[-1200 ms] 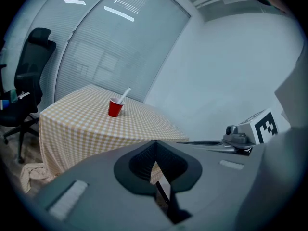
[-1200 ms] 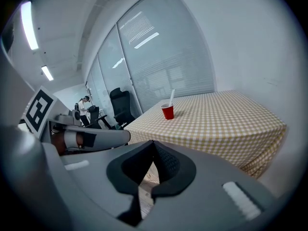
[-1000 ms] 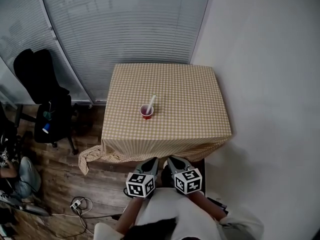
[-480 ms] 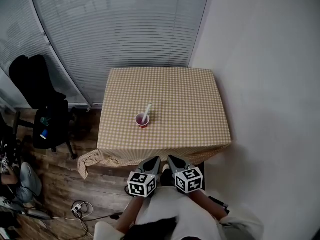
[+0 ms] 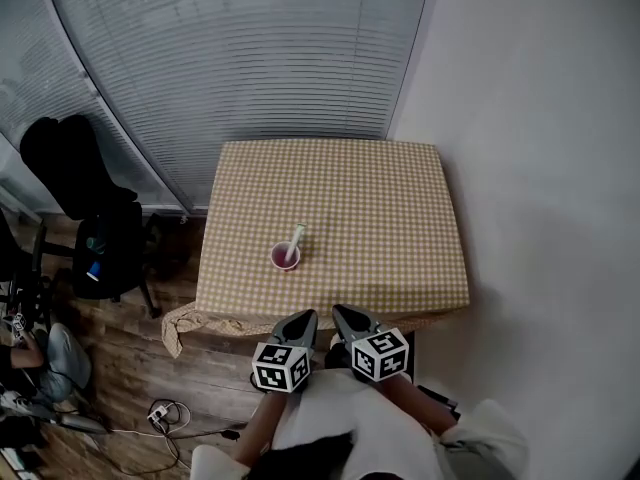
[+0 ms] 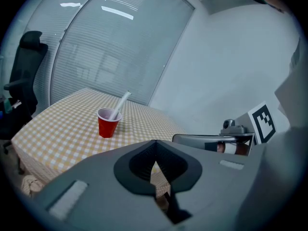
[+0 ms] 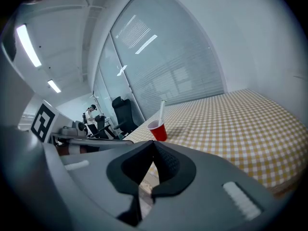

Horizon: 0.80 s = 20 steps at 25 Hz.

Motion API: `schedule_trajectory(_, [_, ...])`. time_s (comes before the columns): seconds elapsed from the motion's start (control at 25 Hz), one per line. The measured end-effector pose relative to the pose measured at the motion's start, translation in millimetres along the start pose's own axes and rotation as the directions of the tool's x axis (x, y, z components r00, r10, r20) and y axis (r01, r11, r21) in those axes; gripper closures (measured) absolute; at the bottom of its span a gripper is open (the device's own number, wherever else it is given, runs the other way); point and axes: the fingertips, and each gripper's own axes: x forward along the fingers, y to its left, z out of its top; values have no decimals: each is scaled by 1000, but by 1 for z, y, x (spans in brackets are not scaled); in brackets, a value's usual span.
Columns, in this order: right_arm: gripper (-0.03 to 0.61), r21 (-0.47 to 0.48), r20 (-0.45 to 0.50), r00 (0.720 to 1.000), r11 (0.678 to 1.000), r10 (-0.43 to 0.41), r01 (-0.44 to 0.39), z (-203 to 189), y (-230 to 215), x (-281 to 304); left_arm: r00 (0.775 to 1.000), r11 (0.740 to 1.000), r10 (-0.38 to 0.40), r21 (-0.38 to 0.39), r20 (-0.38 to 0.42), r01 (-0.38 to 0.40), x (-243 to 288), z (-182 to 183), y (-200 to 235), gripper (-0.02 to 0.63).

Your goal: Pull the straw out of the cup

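Note:
A small red cup stands on the yellow checked table, towards its near left part. A white straw leans out of it, tilted away and to the right in the head view. My left gripper and right gripper are side by side at the table's near edge, short of the cup. Both are shut with nothing between the jaws.
A black office chair stands on the wooden floor left of the table. Window blinds run behind the table and a white wall is on the right. A fold of cloth hangs at the table's near left corner.
The table and cup now sit closer to me in the head view, and both grippers have come up to the near edge. Both stay shut.

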Motion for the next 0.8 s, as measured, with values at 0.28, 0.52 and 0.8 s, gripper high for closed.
schedule_trajectory(0.28, [572, -1, -27, 998, 998, 60, -60, 18, -19, 25, 993, 992, 103, -72, 50, -99, 14, 22, 25, 598])
schedule_trajectory(0.52, [572, -32, -50, 991, 992, 123, -125, 33, -30, 45, 989, 988, 140, -68, 53, -136, 34, 34, 29, 598])
schedule_trajectory(0.8, [572, -91, -77, 982, 979, 174, -181, 44, -41, 59, 974, 971, 212, -128, 82, -200, 46, 40, 38, 598])
